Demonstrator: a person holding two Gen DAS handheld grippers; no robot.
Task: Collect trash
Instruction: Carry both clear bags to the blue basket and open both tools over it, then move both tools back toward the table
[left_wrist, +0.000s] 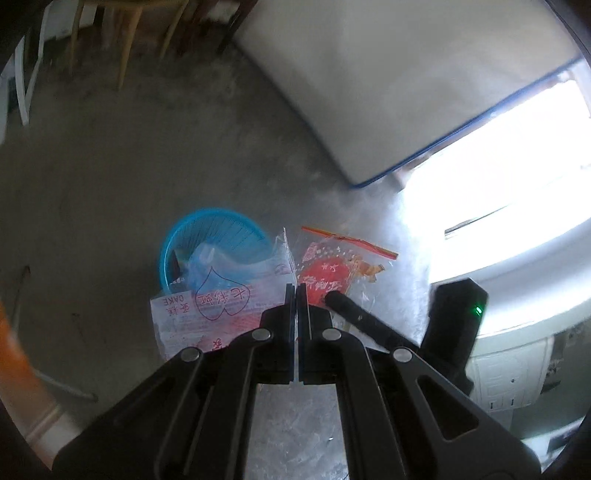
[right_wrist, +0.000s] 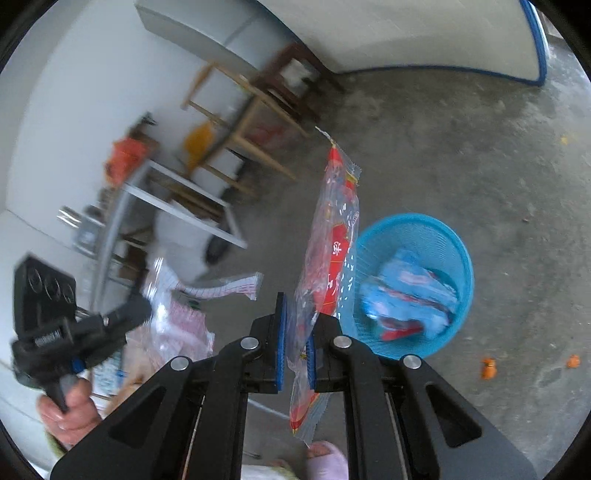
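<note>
My left gripper (left_wrist: 296, 291) is shut on a clear wrapper with pink print and a heart (left_wrist: 225, 299); the wrapper hangs above the blue plastic basket (left_wrist: 177, 240). My right gripper (right_wrist: 295, 325) has a red and clear snack bag (right_wrist: 334, 236) between its jaws, with a gap still showing between the blue pads. That bag also shows in the left wrist view (left_wrist: 332, 273), beside the right gripper's finger (left_wrist: 347, 306). The basket (right_wrist: 454, 243) lies on the floor with blue wrappers (right_wrist: 410, 299) inside it. The left gripper (right_wrist: 136, 310) holds its wrapper (right_wrist: 173, 295) at the left.
Concrete floor (left_wrist: 129, 184) all around. A white mattress with blue edging (left_wrist: 406, 92) leans at the back. Wooden stools (right_wrist: 251, 122) and a white frame (right_wrist: 177, 206) stand by the wall. Small orange scraps (right_wrist: 489, 367) lie on the floor at the right.
</note>
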